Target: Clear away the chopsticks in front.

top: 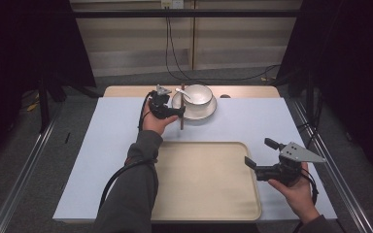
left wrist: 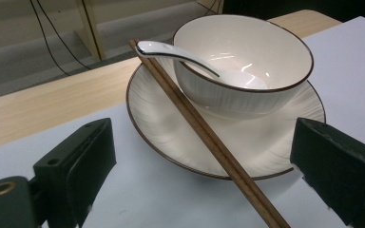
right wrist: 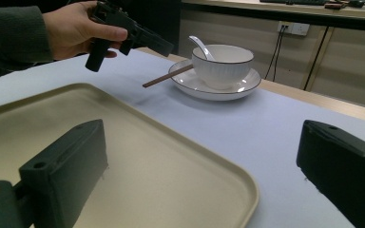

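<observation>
Nearest the person lies the tray [top: 204, 184], bare inside, set on the pale worktop [top: 107, 145]; it looks placed there to receive the dishes from the far edge. At its right rim the right claw [top: 261, 154] hangs with its jaws spread wide and nothing between them, seemingly waiting its turn.

Farther off, left of centre, the left claw [top: 178, 112] is held low and aimed at the chopsticks [left wrist: 204, 130], its jaws wide apart on either side of the pair without touching, so nothing is gripped yet. The 2 chopsticks lie side by side, their far ends propped on the plate [left wrist: 266, 147] and their near ends jutting past its rim, handy for a pinch.

On the plate stands the bowl [left wrist: 247, 52], holding 1 spoon [left wrist: 180, 54] whose handle leans over the rim.
</observation>
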The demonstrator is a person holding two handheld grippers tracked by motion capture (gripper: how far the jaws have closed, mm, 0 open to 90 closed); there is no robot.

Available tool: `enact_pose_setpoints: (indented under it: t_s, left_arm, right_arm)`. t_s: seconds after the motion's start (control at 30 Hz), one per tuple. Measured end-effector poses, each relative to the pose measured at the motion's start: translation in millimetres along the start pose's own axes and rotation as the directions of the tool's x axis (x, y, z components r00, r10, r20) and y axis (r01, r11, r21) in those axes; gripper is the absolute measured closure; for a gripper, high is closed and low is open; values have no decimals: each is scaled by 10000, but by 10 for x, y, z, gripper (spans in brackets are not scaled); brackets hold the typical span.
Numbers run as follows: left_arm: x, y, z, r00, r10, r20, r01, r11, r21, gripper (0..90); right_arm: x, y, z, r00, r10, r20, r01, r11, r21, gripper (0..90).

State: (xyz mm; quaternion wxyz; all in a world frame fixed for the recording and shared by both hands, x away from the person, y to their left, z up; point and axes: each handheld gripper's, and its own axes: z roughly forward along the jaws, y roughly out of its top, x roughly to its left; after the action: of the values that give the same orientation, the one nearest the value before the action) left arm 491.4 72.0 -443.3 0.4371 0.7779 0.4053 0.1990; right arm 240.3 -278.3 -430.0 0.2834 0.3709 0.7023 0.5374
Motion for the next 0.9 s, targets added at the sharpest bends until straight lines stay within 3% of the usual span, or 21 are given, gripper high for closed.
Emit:
enact_pose_setpoints:
  t_s: [0.23,0.43,0.5,0.6,0.77,0.8,0.9]
  left_arm:
    - [12,29,91,9996,-245,-170,248,9996,138,106]
    - [50,83,128,9985,-431,-323,437,9989,176,207]
    - [38,97,145,9972,-522,-543,533,9984,176,218]
    - [56,120,160,9978,-459,-474,470,9987,218,261]
    - [52,149,217,9960,-780,-446,790,9967,211,331]
    - [51,157,221,9973,-550,-496,571,9974,434,346]
    - [23,173,265,9965,-566,-618,612,9952,761,377]
  right_arm:
    - [9,5,13,10000,3,25,-3,10000,-6,25]
    - [22,3,26,10000,-65,-49,65,10000,21,27]
    - [23,3,29,10000,-3,-41,3,10000,11,27]
    - [11,2,26,10000,19,-66,-19,10000,4,27]
    - [9,4,28,9999,79,-116,-80,10000,-47,29]
    - [9,4,29,9999,85,-103,-85,10000,-36,29]
    - [12,0,40,9998,105,-139,-106,9999,-37,29]
